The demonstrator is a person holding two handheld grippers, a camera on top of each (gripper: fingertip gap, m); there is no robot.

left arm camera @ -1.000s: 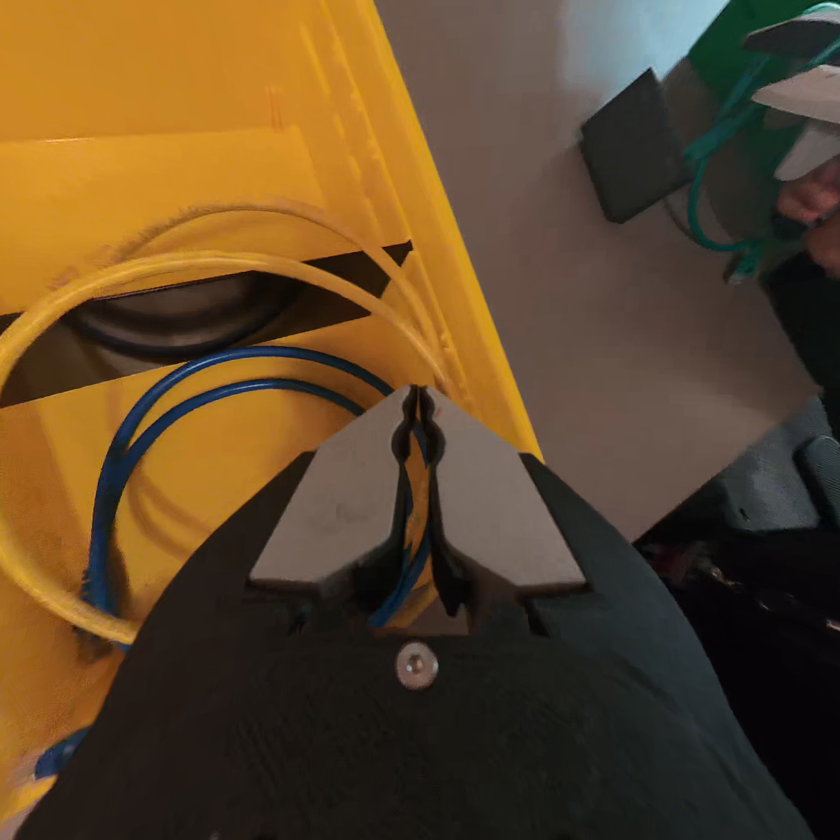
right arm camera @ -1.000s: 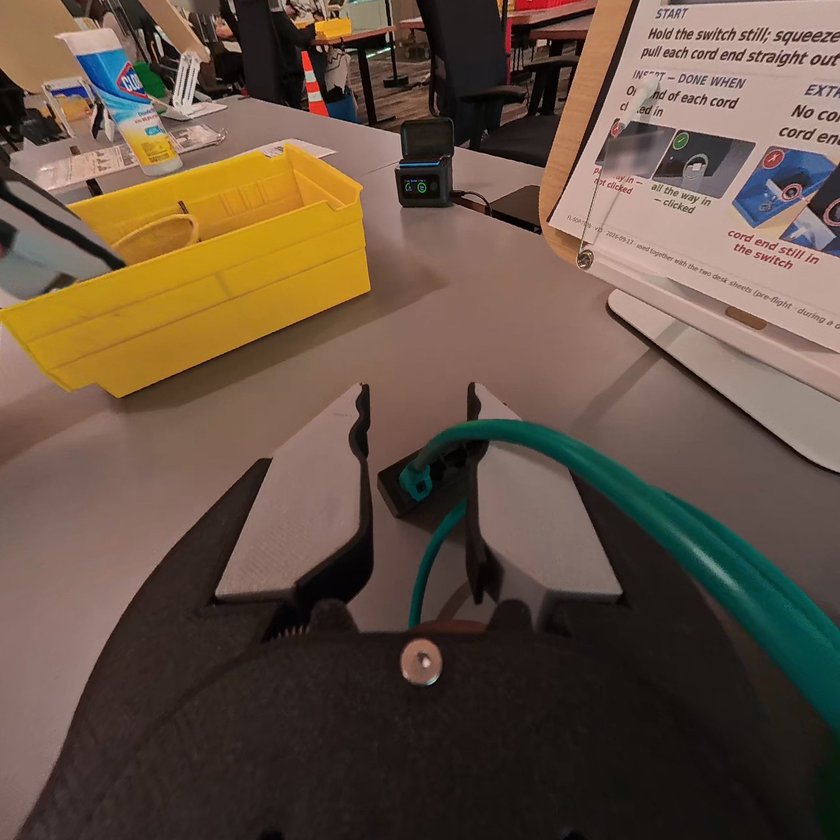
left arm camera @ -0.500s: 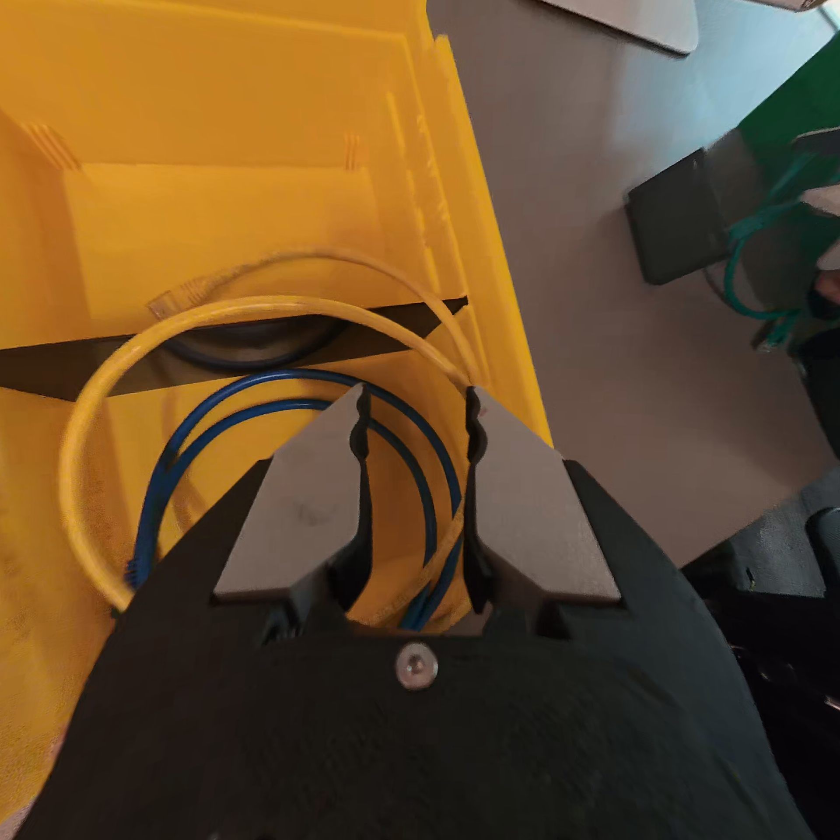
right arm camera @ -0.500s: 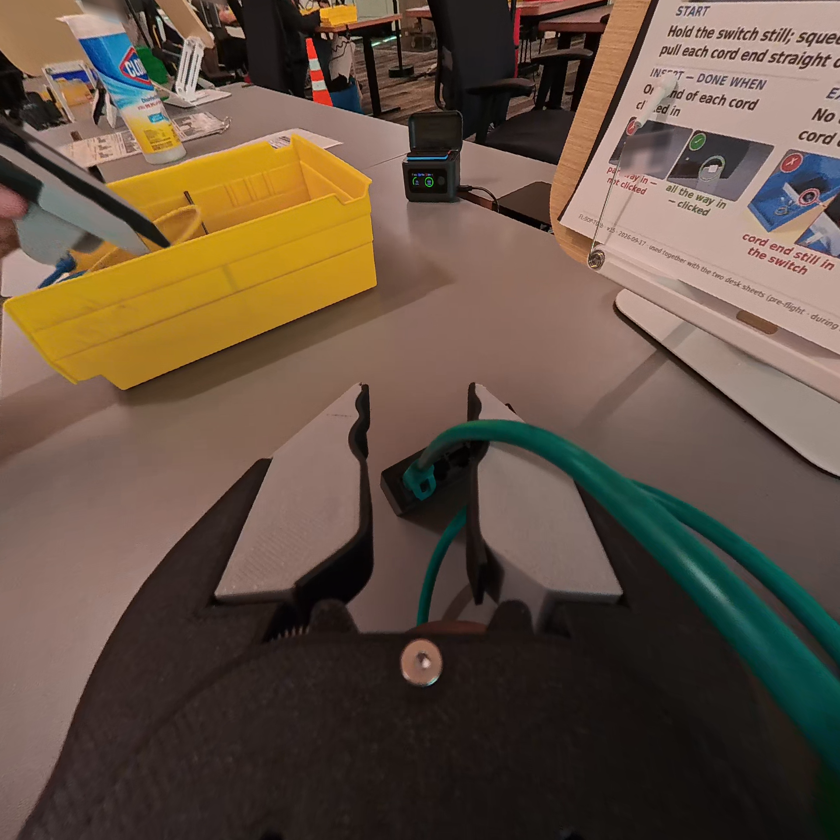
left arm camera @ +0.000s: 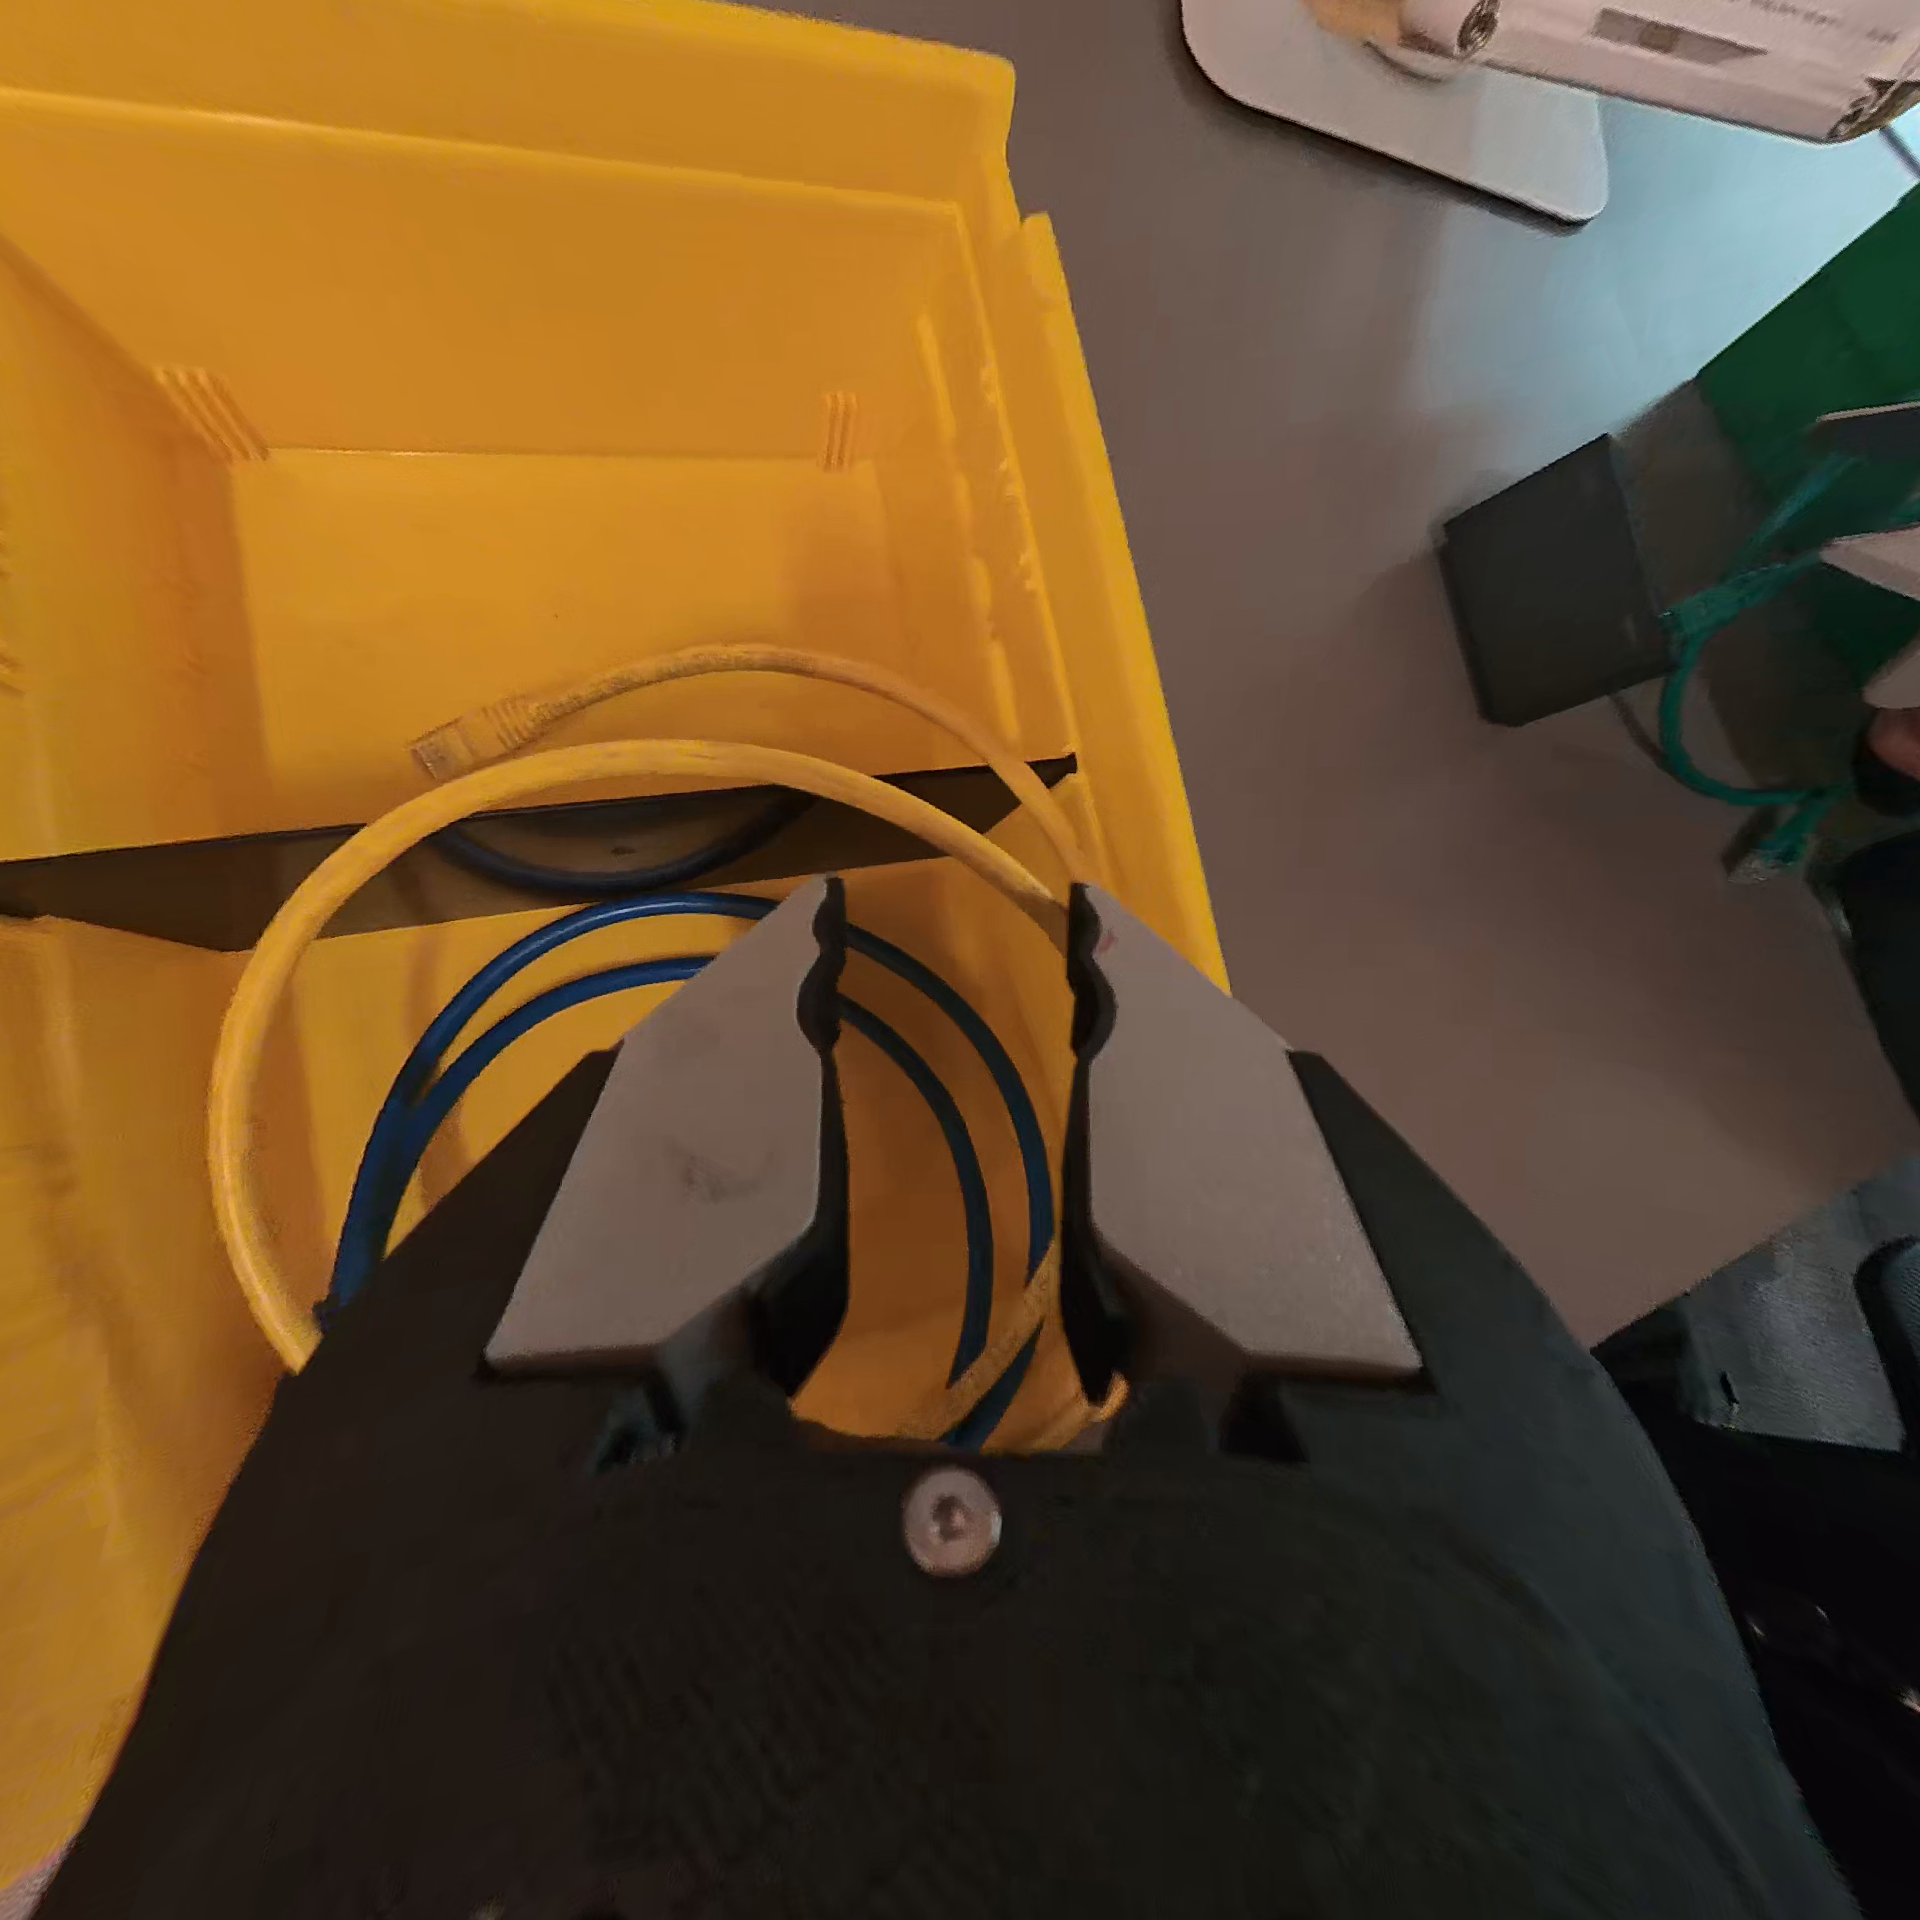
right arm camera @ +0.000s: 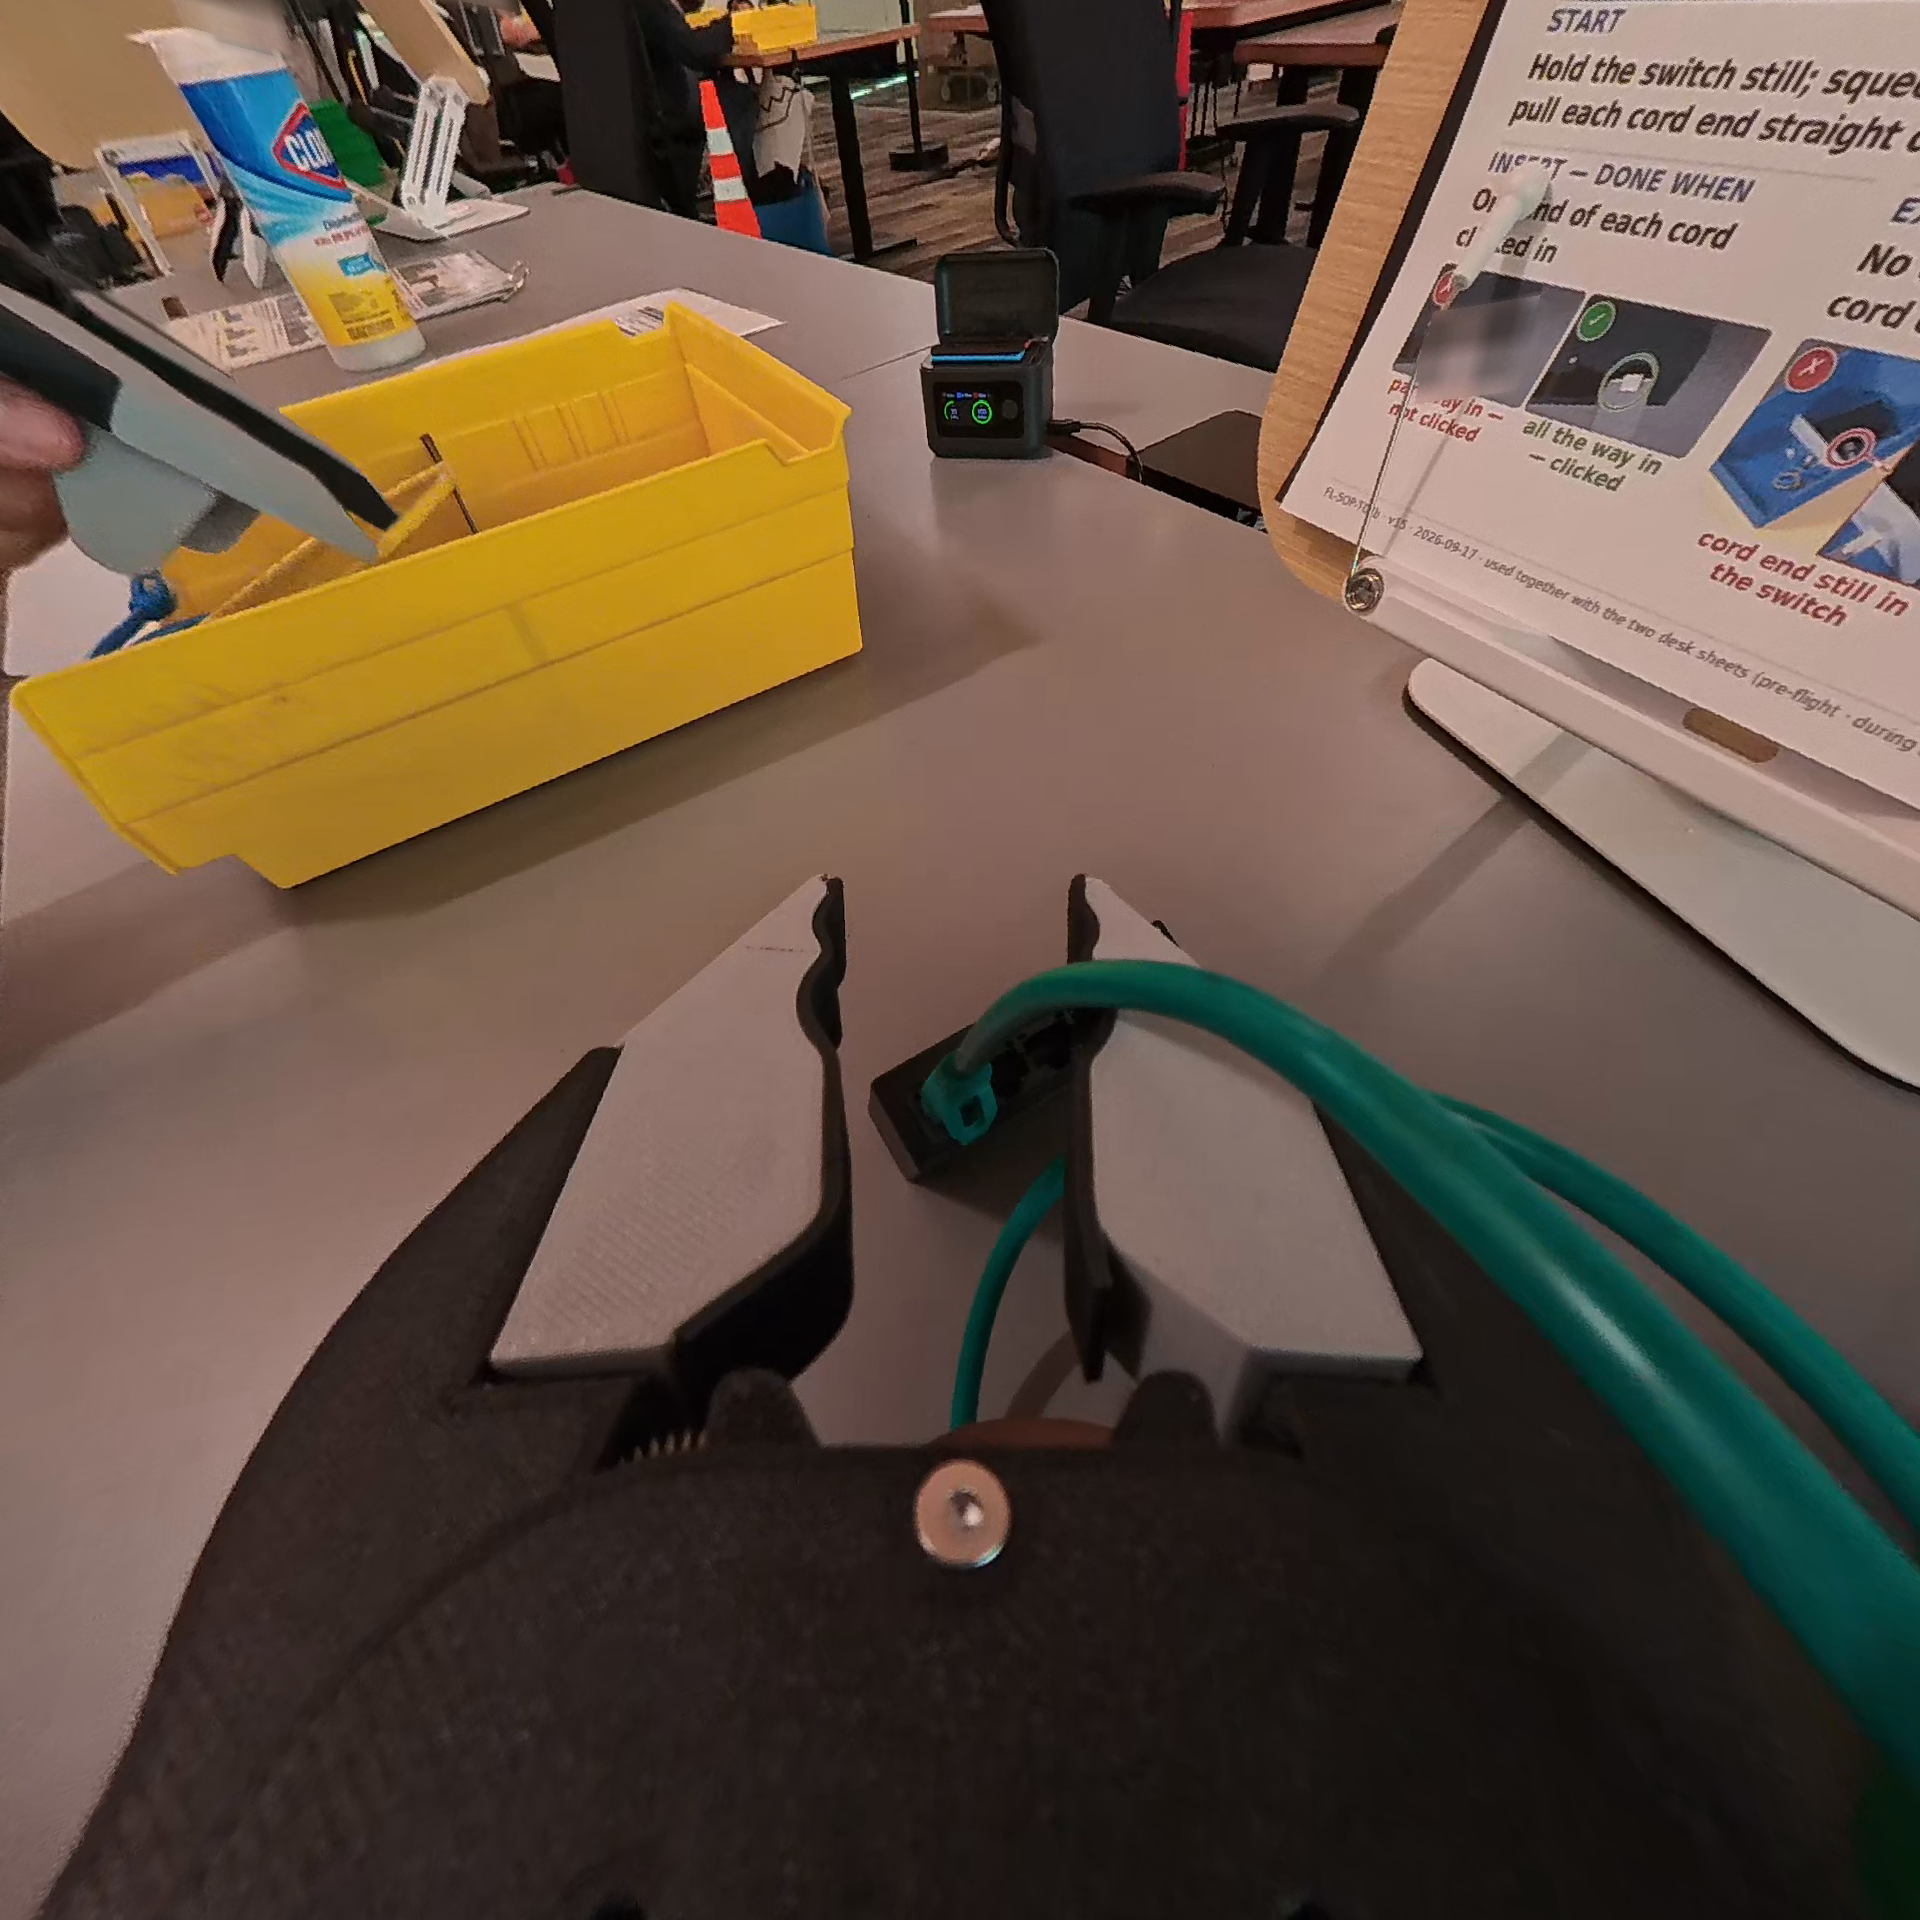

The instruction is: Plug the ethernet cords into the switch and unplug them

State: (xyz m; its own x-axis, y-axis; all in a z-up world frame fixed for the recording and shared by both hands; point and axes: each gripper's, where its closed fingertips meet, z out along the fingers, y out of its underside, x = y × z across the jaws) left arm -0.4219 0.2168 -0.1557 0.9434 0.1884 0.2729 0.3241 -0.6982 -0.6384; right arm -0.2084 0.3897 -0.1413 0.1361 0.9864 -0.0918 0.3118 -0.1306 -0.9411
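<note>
My left gripper (left arm camera: pixel 956 904) is open and hovers over the yellow bin (left arm camera: pixel 520 312). A coiled blue cord (left arm camera: pixel 675 902) and a yellow cord (left arm camera: pixel 644 750) lie in the bin below its fingers, neither gripped. The black switch (left arm camera: pixel 1538 592) lies on the grey table to the right. My right gripper (right arm camera: pixel 956 904) is open and empty, low over the switch (right arm camera: pixel 904 1138). A green cord (right arm camera: pixel 1507 1205) has one plug (right arm camera: pixel 951 1101) in the switch and loops over the right finger (right arm camera: pixel 1226 1195). Its other end lies loose by the switch in the left wrist view (left arm camera: pixel 1787 831).
The yellow bin (right arm camera: pixel 520 665) stands at the left, with the left gripper (right arm camera: pixel 218 468) over it. A wipes canister (right arm camera: pixel 301 208) and a small black charging case (right arm camera: pixel 987 364) stand behind. An instruction sheet on a white stand (right arm camera: pixel 1662 364) stands at the right. There is about 30 cm between the tips of the two grippers.
My left gripper was shut on the blue cord, has opened and let it go, and has drawn back a little above the bin. The right gripper has barely moved.
</note>
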